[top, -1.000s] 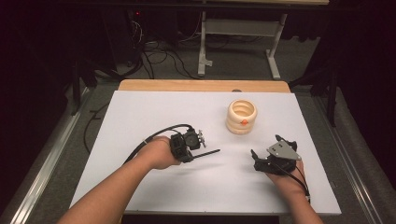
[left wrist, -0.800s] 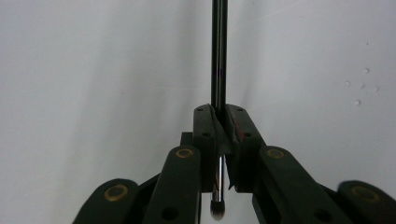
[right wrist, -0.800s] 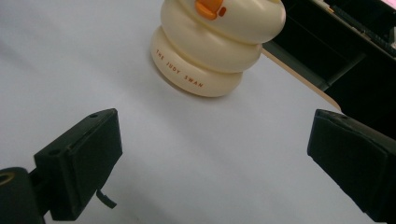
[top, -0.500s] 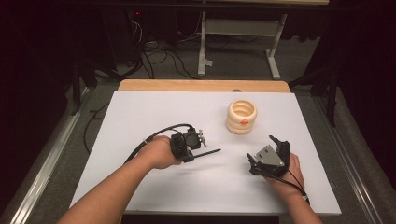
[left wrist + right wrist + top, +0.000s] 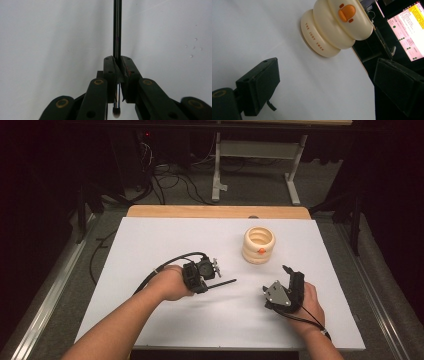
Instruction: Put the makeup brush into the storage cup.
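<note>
A: Right now your left tongs [image 5: 212, 279] pinch the thin brush [image 5: 117, 30] at mid-frame, low over the white surface [image 5: 150, 245].

B: And the right tongs [image 5: 324, 85]?

A: Spread, empty. Rush toward the cream holder [image 5: 259, 245], upper right, and you'll topple it or miss its opening.

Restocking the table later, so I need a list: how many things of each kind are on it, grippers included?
Grippers: 2, left gripper and right gripper
Brush: 1, brush, clamped in the left gripper
Cream holder: 1, holder, ribbed, with an orange mark
Total: 4
</note>
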